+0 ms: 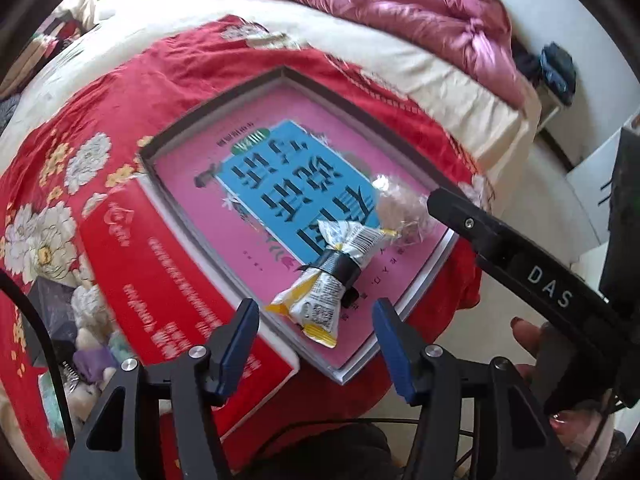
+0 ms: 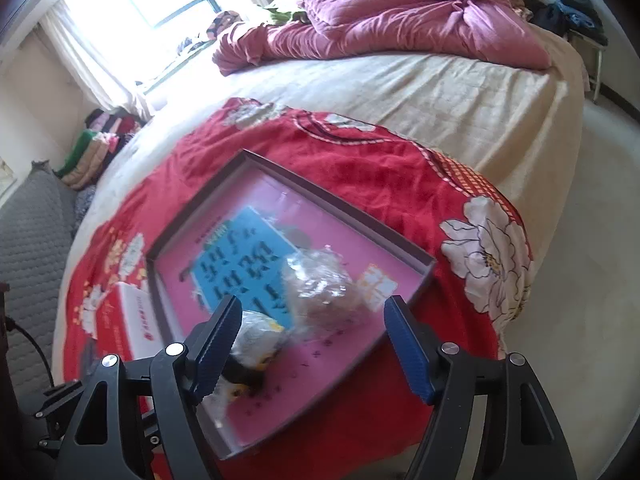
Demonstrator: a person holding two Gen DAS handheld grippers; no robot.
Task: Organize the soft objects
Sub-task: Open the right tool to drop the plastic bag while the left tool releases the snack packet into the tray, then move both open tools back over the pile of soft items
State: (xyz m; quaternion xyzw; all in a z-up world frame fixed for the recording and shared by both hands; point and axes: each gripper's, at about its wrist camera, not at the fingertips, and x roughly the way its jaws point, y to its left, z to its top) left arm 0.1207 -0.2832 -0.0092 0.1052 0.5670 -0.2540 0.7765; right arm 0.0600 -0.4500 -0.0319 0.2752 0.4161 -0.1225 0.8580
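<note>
A shallow pink box lid [image 1: 192, 200] with a blue label lies on a red flowered cloth on the bed; it also shows in the right wrist view [image 2: 340, 360]. In it lie a yellow-and-silver snack packet [image 1: 320, 296] bound with black tape and a clear-wrapped brown bun [image 1: 396, 208]. The packet [image 2: 250, 340] and bun [image 2: 324, 288] show blurred in the right wrist view. My left gripper [image 1: 316, 344] is open and empty just short of the packet. My right gripper [image 2: 310, 344] is open and empty above the lid's near part, the bun between its fingers further on.
A red-and-white box [image 1: 168, 292] lies left of the lid. Small plush items [image 1: 92, 352] sit at the far left. A crumpled pink quilt [image 2: 400, 24] lies at the far end of the bed. The bed edge and floor [image 2: 592, 240] are to the right.
</note>
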